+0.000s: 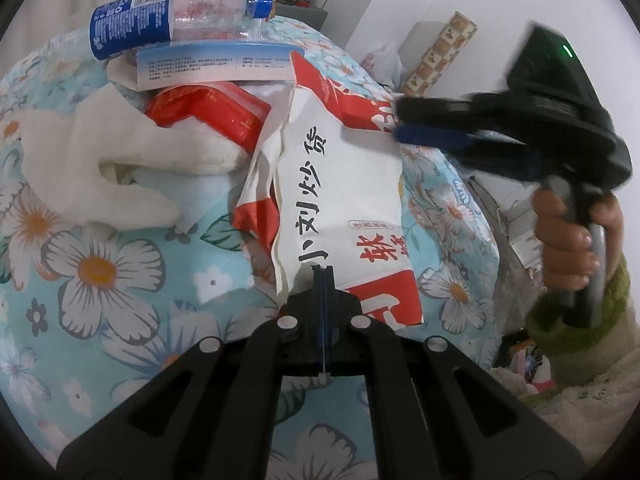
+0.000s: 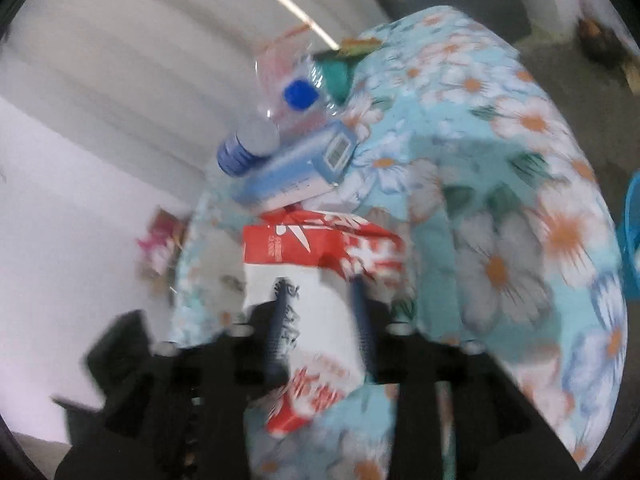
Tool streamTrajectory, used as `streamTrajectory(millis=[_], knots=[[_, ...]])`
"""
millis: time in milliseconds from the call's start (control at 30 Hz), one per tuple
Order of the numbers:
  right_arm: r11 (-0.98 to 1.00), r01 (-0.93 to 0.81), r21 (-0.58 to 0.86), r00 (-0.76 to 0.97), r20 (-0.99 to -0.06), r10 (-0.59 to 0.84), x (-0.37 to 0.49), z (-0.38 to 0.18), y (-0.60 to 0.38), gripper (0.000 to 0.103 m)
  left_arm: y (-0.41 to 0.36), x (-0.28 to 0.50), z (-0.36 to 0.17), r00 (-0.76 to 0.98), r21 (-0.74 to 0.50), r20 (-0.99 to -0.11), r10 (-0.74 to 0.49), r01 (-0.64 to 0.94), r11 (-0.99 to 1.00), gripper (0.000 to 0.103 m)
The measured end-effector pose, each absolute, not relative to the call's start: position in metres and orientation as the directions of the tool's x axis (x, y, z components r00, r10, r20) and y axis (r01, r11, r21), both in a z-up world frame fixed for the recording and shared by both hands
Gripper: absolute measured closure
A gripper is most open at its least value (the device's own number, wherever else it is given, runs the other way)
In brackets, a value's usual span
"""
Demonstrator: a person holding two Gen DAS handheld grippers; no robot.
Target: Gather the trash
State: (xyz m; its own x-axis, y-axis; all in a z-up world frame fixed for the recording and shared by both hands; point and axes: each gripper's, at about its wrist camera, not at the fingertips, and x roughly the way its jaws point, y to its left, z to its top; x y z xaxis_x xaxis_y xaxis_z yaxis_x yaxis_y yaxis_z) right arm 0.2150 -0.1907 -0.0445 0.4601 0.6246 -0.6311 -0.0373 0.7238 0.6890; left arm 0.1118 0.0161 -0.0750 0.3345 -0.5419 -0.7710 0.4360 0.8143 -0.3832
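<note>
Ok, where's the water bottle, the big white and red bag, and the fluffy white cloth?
water bottle (image 1: 176, 16), left wrist view, on its clear middle.
white and red bag (image 1: 340, 184), left wrist view, on its white front.
fluffy white cloth (image 1: 120, 152), left wrist view, on its middle fold.

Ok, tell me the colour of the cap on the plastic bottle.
Blue. The cap on the plastic bottle shows sharpest in the left wrist view.
</note>
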Motion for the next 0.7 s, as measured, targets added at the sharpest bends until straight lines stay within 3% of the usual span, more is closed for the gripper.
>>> streamTrajectory(millis=[367,533,600,700], knots=[[0.509,0.086,0.857,0.375,-0.501,0.78,0.195,-0.105,-0.189,0.062,0.025,0.11,-0.08,0.34,-0.418,-0.744,-0.574,0.433,0.799,0.103],[0.553,0.073,0.83,0.377,-0.536,0.755,0.205,-0.102,-0.176,0.068,0.032,0.107,-0.084,0.349,-0.441,-0.726,-0.593,0.425,0.79,0.103],[0.574,0.076,0.815,0.391,-0.554,0.735,0.208,-0.101,-0.172,0.08,0.034,0.106,-0.085,0.353,-0.443,-0.723,-0.594,0.422,0.791,0.103],[0.573,0.074,0.816,0.415,-0.548,0.726,0.207,-0.101,-0.171,0.087,0.039,0.106,-0.086,0.35,-0.464,-0.718,-0.602,0.404,0.788,0.103]])
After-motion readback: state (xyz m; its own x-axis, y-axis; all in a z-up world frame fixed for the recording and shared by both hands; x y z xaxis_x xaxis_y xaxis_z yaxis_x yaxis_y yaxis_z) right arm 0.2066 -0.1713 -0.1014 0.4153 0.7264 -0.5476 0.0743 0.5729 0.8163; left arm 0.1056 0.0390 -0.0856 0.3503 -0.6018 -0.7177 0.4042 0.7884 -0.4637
